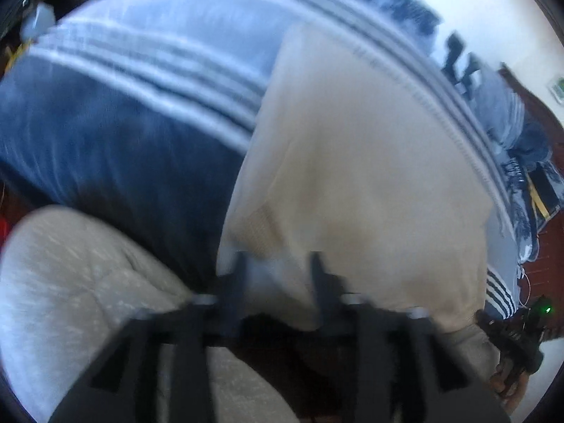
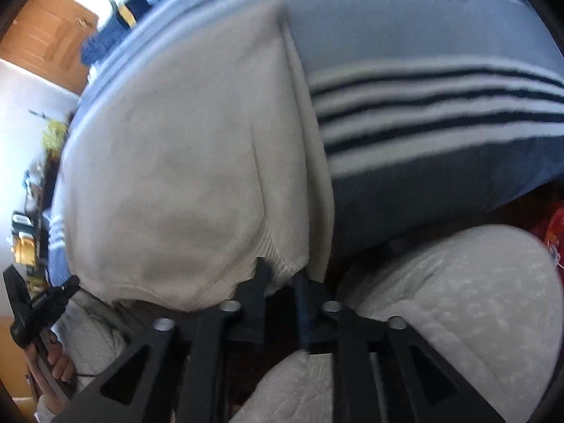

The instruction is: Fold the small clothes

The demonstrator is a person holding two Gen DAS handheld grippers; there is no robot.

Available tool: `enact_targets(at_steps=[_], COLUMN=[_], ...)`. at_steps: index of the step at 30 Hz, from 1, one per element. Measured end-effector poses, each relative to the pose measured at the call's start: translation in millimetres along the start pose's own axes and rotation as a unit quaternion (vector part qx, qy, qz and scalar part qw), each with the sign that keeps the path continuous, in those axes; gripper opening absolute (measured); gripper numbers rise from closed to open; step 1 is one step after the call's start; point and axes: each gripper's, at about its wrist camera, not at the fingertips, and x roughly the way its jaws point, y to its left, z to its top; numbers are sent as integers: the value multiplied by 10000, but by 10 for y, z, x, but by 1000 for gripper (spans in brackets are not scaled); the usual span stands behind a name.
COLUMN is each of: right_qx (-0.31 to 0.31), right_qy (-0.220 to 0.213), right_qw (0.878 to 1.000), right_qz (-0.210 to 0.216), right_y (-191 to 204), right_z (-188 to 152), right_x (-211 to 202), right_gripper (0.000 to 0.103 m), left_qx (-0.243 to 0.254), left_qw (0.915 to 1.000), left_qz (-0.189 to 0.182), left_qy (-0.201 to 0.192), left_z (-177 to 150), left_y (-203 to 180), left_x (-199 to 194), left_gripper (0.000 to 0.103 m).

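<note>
Left wrist view alone shows dark lettering on the blanket [image 1: 148, 81] at 1 o'clock, too blurred to read. Right wrist view alone shows a wooden door [image 2: 46, 46] at 10 o'clock. Both grippers [image 1: 278, 264] [image 2: 282, 271] have their jaws nearly closed on the cream garment's [image 1: 352, 162] [image 2: 176, 162] hem, over the blanket.

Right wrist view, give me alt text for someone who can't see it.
The right tool pinches the near hem of a cream garment lying on a blue striped blanket. The left tool is at the garment's other corner, lower left.
</note>
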Motion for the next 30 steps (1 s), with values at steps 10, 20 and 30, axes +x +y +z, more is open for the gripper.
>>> enact_targets(at_steps=[10, 20, 30], right_qx=[-312, 107, -283], right_qy=[-1197, -508, -67], right_qw=[9912, 9946, 9950], right_qz=[465, 893, 959], right_y=[118, -19, 178], right_z=[757, 1960, 2276], right_x=[-604, 285, 799], right_gripper=[77, 79, 45], left_qx=[437, -36, -108], left_qw=[9973, 9999, 9994], left_qz=[20, 151, 210], left_qy=[-593, 44, 249], left_z=[903, 1838, 2069], left_y=[-531, -370, -492], left_x=[-135, 778, 1272], left_gripper=[70, 71, 65])
